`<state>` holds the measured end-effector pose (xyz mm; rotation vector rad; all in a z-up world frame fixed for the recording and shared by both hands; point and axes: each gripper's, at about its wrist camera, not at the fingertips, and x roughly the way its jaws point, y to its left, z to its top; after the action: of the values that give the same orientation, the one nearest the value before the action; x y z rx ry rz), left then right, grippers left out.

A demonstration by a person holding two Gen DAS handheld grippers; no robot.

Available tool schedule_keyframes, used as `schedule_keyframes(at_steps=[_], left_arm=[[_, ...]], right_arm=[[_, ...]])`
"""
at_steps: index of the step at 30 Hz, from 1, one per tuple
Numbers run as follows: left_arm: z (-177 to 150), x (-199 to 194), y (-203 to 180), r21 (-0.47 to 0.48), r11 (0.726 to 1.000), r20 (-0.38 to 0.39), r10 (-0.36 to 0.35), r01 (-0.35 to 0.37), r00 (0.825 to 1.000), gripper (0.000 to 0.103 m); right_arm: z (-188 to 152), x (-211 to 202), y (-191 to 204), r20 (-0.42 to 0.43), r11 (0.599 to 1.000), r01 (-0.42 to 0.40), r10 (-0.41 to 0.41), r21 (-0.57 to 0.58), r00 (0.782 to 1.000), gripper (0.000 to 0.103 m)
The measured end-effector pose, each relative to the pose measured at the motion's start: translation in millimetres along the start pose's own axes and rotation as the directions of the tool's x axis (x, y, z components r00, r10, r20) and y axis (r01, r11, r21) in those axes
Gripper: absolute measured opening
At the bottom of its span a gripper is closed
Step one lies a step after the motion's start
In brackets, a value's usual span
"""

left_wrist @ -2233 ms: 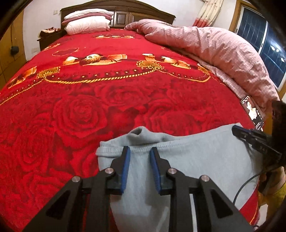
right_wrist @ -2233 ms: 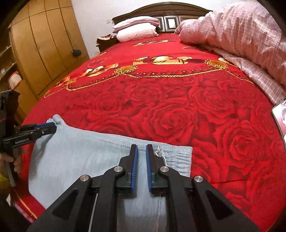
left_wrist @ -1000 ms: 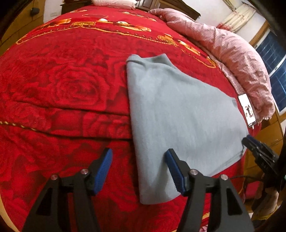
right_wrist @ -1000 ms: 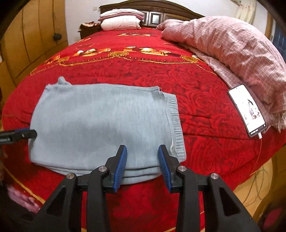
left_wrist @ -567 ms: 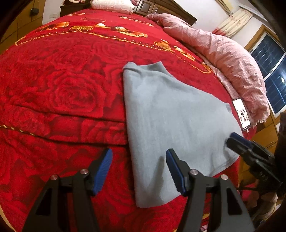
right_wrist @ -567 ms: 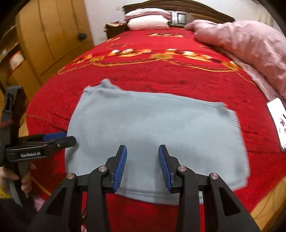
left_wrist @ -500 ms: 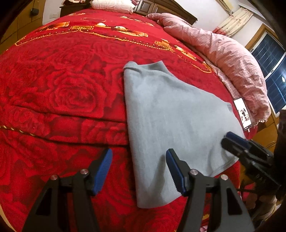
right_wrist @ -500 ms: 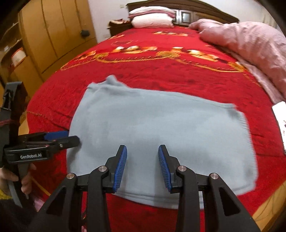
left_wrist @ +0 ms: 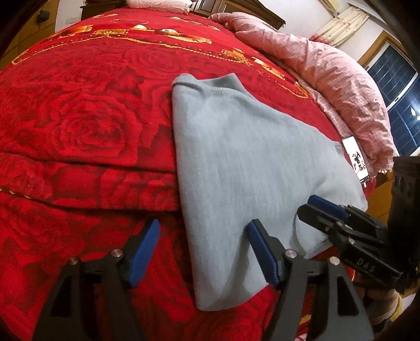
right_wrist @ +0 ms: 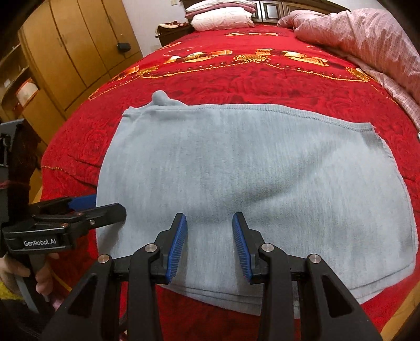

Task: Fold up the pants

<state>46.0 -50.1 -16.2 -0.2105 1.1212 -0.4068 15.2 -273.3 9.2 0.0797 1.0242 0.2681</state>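
Note:
The grey pants (left_wrist: 236, 162) (right_wrist: 249, 168) lie folded into a flat rectangle near the foot edge of the red rose bedspread (left_wrist: 78, 118) (right_wrist: 262, 76). My left gripper (left_wrist: 203, 249) hovers open over the pants' near left corner, holding nothing. My right gripper (right_wrist: 210, 244) is open above the near edge of the pants, empty too. Each gripper shows in the other's view: the right one (left_wrist: 328, 215) at the pants' right edge, the left one (right_wrist: 86, 207) at their left edge, held by a hand (right_wrist: 15, 272).
A pink checked quilt (left_wrist: 328, 70) (right_wrist: 367, 34) is heaped along the right side of the bed, with a lit phone (left_wrist: 355, 160) beside it. Pillows (right_wrist: 223, 15) sit at the headboard. Wooden wardrobes (right_wrist: 65, 52) stand to the left.
Both grippers let go of the pants and pulled back toward the foot of the bed, jaws now open. The pants lie folded flat; the right gripper has since swung left over them.

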Motion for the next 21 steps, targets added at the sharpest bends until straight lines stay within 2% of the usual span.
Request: schedule_keyframes(at_steps=[7, 12, 18, 20, 21], left_arm=[[1, 4, -4, 0.003, 1.0, -0.007, -0.012, 0.012, 1.0, 0.074], [-1, 9, -9, 0.005, 0.998, -0.029, -0.059, 0.059, 0.998, 0.072], [0, 16, -9, 0.001, 0.998, -0.043, -0.069, 0.069, 0.997, 0.073], [-1, 13, -9, 0.002, 0.998, -0.036, -0.068, 0.068, 0.997, 0.067], [-2, 12, -8, 0.002, 0.997, -0.033, -0.074, 0.074, 0.997, 0.057]], right_arm=[[1, 0, 1, 0.003, 1.0, -0.001, 0.001, 0.009, 1.0, 0.038], [2, -1, 0, 0.001, 1.0, -0.003, 0.002, 0.016, 1.0, 0.038], [2, -2, 0, -0.008, 1.0, 0.001, -0.001, 0.028, 1.0, 0.038], [2, -3, 0, -0.014, 0.999, 0.002, -0.002, 0.034, 1.0, 0.038], [2, -4, 0, -0.017, 0.999, 0.003, -0.002, 0.037, 1.0, 0.038]])
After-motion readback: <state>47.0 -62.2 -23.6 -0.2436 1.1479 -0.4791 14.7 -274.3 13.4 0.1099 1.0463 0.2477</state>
